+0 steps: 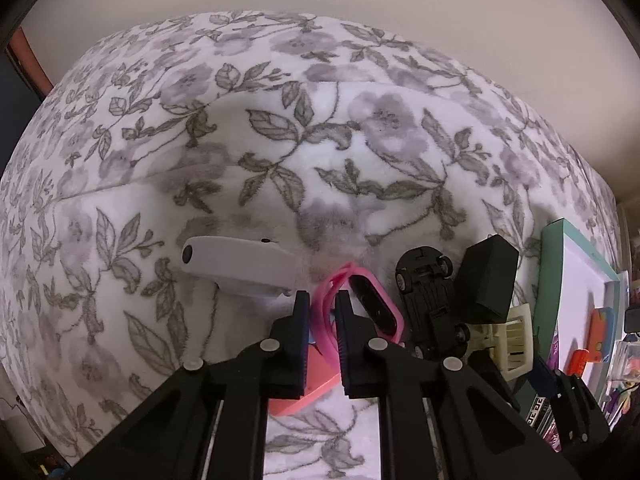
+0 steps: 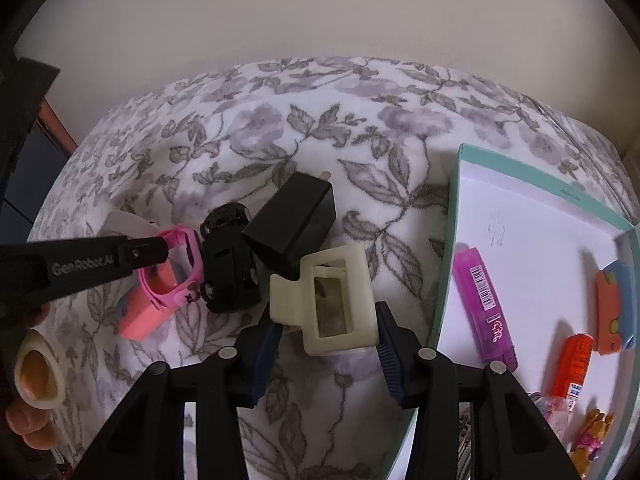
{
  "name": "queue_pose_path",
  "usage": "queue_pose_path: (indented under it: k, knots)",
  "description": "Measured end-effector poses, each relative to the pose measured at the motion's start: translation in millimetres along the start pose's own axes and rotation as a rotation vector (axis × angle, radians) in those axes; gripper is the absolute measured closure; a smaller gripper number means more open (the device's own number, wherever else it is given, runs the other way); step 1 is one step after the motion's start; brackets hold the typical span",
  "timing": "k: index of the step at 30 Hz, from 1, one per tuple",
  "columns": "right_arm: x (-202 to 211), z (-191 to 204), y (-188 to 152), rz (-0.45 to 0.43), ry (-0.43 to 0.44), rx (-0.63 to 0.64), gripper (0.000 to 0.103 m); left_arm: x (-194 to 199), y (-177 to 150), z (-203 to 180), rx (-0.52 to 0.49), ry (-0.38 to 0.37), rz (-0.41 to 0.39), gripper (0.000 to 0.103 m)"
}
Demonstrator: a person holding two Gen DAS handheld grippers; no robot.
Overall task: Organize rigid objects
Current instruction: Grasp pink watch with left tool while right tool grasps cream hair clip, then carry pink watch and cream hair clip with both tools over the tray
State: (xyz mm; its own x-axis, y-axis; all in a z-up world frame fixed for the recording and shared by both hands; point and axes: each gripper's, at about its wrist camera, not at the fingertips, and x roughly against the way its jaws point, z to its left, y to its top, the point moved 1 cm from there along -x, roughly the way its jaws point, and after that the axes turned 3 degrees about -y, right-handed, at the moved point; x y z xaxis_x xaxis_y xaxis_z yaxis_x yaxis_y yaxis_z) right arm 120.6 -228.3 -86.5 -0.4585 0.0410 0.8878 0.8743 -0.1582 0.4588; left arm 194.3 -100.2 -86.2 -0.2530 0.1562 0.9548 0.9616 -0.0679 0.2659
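Note:
A pink fitness band (image 1: 396, 316) with a black screen lies on the floral blanket (image 1: 280, 140). My left gripper (image 1: 323, 305) is shut on its pink strap; in the right wrist view the same gripper (image 2: 162, 251) reaches in from the left onto the band (image 2: 188, 256). A cream hair claw clip (image 2: 332, 300) sits between the fingers of my right gripper (image 2: 328, 322), and both pads press on its sides. A black toy car (image 2: 228, 260) and a black charger block (image 2: 292, 224) lie touching each other between the band and the clip.
A salmon-pink block (image 2: 148, 312) lies under the band, and a white handheld device (image 1: 240, 264) rests to its left. At the right stands a teal-rimmed box (image 2: 452, 240) holding a purple highlighter (image 2: 484, 304), an orange tube (image 2: 572, 364) and small toys. A hand (image 2: 28, 420) shows at the lower left.

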Motion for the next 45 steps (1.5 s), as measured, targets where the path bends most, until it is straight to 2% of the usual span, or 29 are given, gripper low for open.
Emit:
queue_pose_path:
  k: [12, 26, 30, 36, 41, 45]
  knots:
    - [23.3, -6.0, 9.7, -0.055, 0.017, -0.012, 0.055, 18.6, 8.0, 15.7, 0.036, -0.037, -0.046, 0.091]
    - [84.4, -41.3, 27.5, -0.188, -0.026, -0.079, 0.055, 78.5, 15.7, 7.6, 0.045, -0.105, -0.187, 0.091]
    - [100.3, -58.1, 29.2, -0.213, -0.051, -0.102, 0.055, 92.7, 13.2, -5.8, 0.023, -0.136, -0.217, 0.091]
    - [118.1, -82.0, 29.1, -0.245, -0.066, -0.140, 0.055, 100.9, 6.2, -32.3, -0.010, -0.209, -0.220, 0.091]
    - [130.6, -103.6, 24.9, -0.266, -0.090, -0.161, 0.055, 102.5, -3.4, -66.9, -0.077, -0.250, -0.222, 0.091]
    - [129.1, -127.7, 18.9, -0.243, -0.119, -0.199, 0.055, 97.8, -15.2, -99.5, -0.151, -0.276, -0.223, 0.091]
